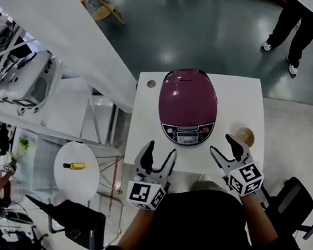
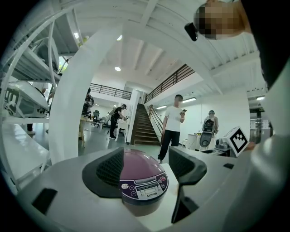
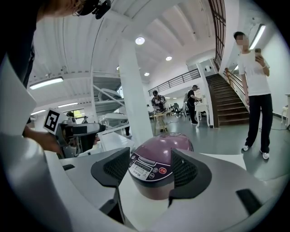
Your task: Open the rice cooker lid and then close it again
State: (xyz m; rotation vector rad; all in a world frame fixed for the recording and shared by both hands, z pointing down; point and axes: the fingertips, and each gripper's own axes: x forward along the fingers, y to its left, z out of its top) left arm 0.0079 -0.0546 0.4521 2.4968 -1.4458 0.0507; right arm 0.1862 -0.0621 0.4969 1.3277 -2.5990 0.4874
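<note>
A purple rice cooker [image 1: 187, 104] with a grey control panel [image 1: 188, 134] stands on a white table [image 1: 244, 101], its lid down. My left gripper [image 1: 160, 155] hovers near the table's front edge, left of the panel, jaws apart and empty. My right gripper [image 1: 224, 144] hovers to the panel's right, also open and empty. The left gripper view looks between the dark pads at the rice cooker [image 2: 142, 174] and the left gripper [image 2: 147, 167] is apart from it. In the right gripper view the rice cooker [image 3: 161, 165] sits beyond the right gripper [image 3: 152, 168].
A tan round object [image 1: 244, 135] lies on the table by my right gripper. A small hole [image 1: 151, 83] marks the table's back left corner. A white round side table [image 1: 76, 170] with a yellow item stands left. A person [image 1: 294, 9] stands at the far right.
</note>
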